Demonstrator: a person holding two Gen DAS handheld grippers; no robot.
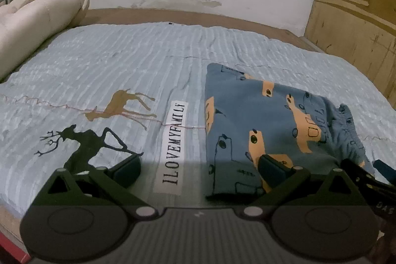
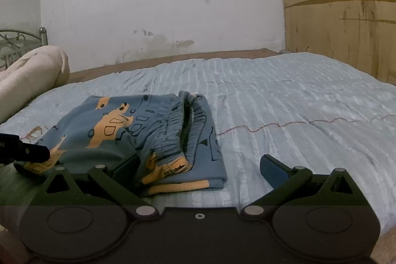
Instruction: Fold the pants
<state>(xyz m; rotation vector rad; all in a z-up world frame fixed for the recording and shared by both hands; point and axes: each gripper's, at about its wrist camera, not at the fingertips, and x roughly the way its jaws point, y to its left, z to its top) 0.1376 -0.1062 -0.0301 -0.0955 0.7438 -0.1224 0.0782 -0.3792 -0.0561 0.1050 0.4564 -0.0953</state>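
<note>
- Left claw (image 1: 199,168): jaws spread wide and holding nothing; its right finger (image 1: 272,171) lies over the near left part of the pants (image 1: 259,120), its left finger over bare bedspread (image 1: 111,61).
- Right claw (image 2: 200,170): likewise spread and empty; its left finger (image 2: 126,166) sits at the near edge of the pants (image 2: 148,125), its right finger over bedspread (image 2: 297,95) alone. Whether either finger presses on the cloth cannot be told.
- Pants: blue with orange shapes and dark line drawings, lying on the bed as a compact, roughly rectangular stack of several layers. The gathered waistband (image 2: 183,125) rests on top toward the right side, and an orange hem shows at the near edge.
- Bed: pale blue ribbed bedspread with printed deer (image 1: 121,103) and a white lettered label (image 1: 173,142) just left of the pants; a cream pillow (image 1: 42,14) lies at the far left, well apart from them.
- Progress, as a judgement: the folding looks close to finished, with only tidying or one more fold left.
- Handling, as a judgement: the cloth is light, soft and limp, not fragile; it will sag and the layers may slide apart if lifted by one point.
- Hold, as a judgement: pinch all layers together at the two near corners, one claw each, avoiding the bulky elastic waistband, which may spring loose.
</note>
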